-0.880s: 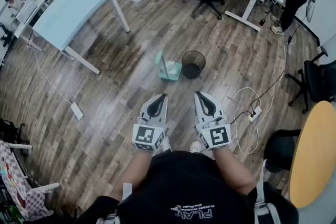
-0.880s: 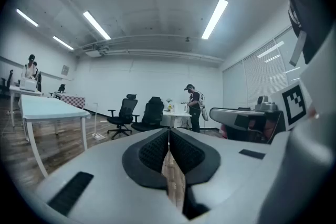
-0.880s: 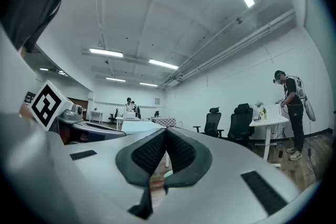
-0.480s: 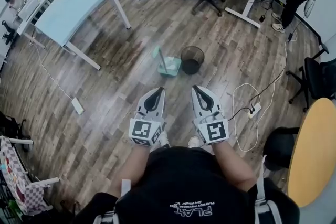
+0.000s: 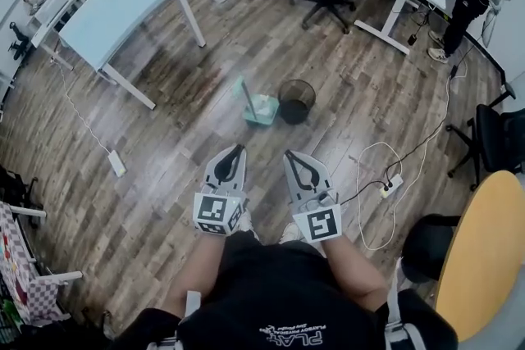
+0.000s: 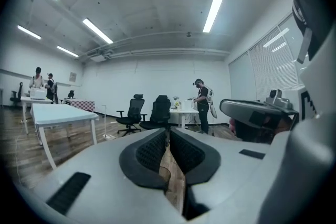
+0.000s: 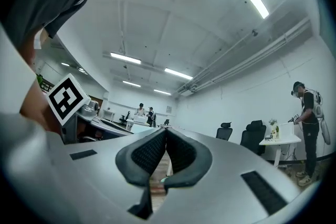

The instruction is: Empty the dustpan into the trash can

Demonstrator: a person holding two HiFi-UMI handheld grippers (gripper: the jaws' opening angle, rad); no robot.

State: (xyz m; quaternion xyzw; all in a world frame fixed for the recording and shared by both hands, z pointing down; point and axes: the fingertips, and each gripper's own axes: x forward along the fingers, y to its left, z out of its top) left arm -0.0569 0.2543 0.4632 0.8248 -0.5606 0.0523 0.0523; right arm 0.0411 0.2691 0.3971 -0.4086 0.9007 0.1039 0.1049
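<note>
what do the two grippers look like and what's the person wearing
Both the left gripper and right gripper are pale grey tapered shells with black ribbed pads and a cube of black-and-white square markers. The person wears a black short-sleeved shirt with white print.

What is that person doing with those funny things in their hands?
A person holds a tool in each hand: the left hand-held gripper and the right hand-held gripper. Both are shut and hold nothing. Ahead on the wood floor a green dustpan stands next to a black trash can. Neither tool touches the dustpan, so it has not been emptied yet.
</note>
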